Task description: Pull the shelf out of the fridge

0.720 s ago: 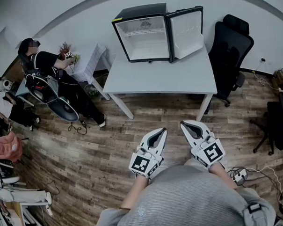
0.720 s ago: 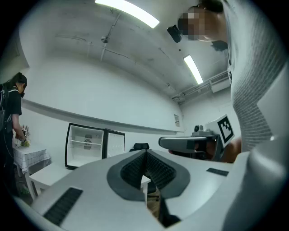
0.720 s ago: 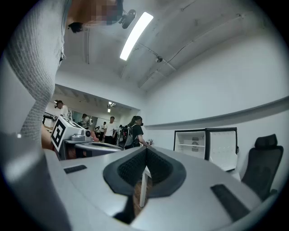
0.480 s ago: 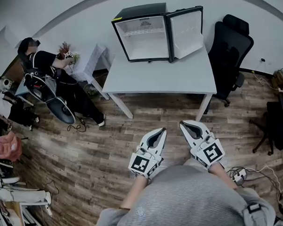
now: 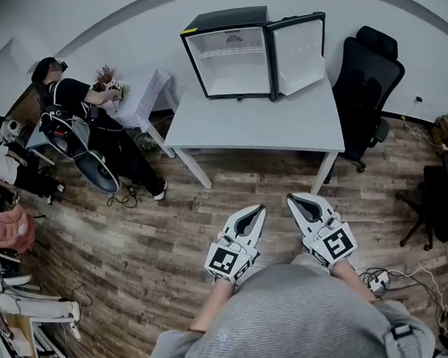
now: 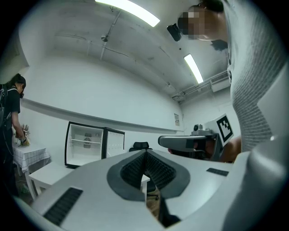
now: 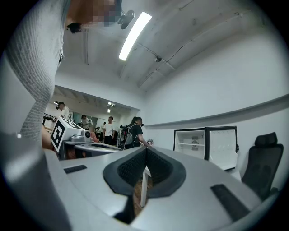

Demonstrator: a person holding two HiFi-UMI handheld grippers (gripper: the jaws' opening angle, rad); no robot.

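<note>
A: Has anything changed in the last moment?
B: Hardly. From the left: a person point(image 5: 80, 107) at a side table point(image 5: 142, 96), then the white counter point(image 5: 259, 128) with the fridge point(image 5: 224, 22) at its far edge, its door point(image 5: 300, 52) swung open to the right, and a black chair point(image 5: 368, 79) beyond. The view has only drifted a touch.
A: And the tongs?
B: The left tongs point(image 5: 255, 209) and the right tongs point(image 5: 291, 199) stay low by the wearer's body, both clenched on nothing, well apart from the counter.
A: The shelf?
B: The shelf point(image 5: 232, 52) lies across the upper part of the fridge, fully in and untouched. I'd judge the task not yet begun. The walk across the wooden floor point(image 5: 160, 237) comes first, and the tongs must release before they can take the shelf's front edge
</note>
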